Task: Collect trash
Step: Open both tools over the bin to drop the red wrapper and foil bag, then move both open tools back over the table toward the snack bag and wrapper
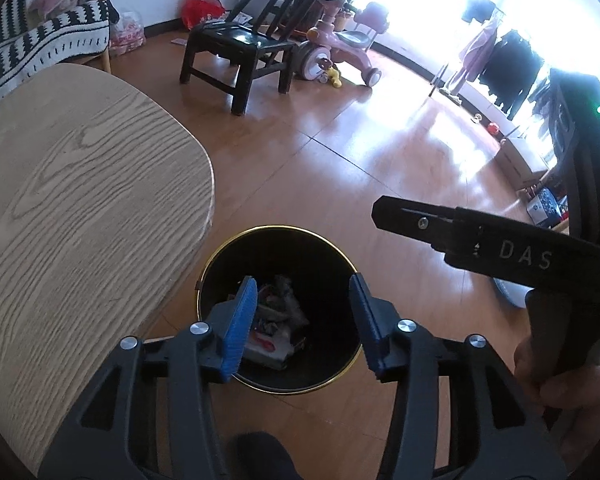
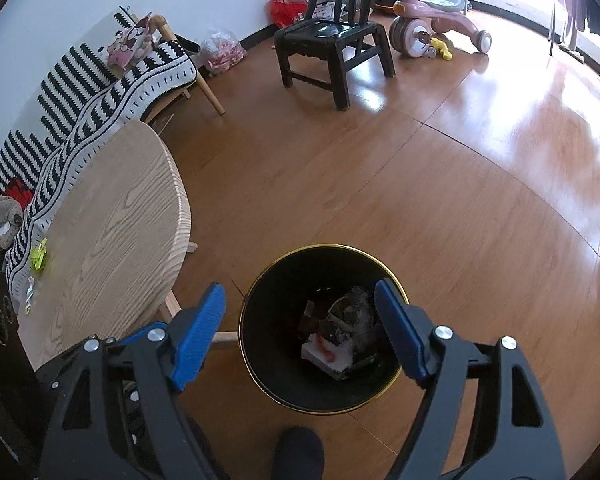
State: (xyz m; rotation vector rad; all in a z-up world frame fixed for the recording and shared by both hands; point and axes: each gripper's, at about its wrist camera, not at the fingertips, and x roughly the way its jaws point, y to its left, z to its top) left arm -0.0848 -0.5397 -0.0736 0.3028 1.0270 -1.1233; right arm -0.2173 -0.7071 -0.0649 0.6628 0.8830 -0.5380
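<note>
While both grippers hang over the bin, neither has anything in its grasp. The left gripper [image 1: 302, 320] has its blue pads spread apart with only air between them, and it points steeply down into the bin's mouth. The right gripper [image 2: 300, 338] is spread wider, also bare, one pad over the bin's near rim and the other out over the floor towards the table. In the left view the right tool's black body shows to the bin's right, with the hand [image 1: 572, 384] that grips its handle.

Directly below both sits the bin [image 2: 260, 376] — round, black inside, with a thin gold rim — standing on a wooden floor [image 2: 440, 200]. At its bottom lies the trash [image 2: 336, 340]: crumpled dark wrappers and a white carton with red on it. Beside the bin, to its left, is a pale wooden table [image 2: 112, 216]. On the table's far edge from the bin, a small bright green scrap [image 2: 39, 255] and a pale wrapper [image 2: 29, 298] lie well apart from it.

Judging from this, a drop into the bin looks done. The next move probably calls for swinging a gripper away from the bin, over the table — and closing on one of those scraps, flat and light enough to slip.
</note>
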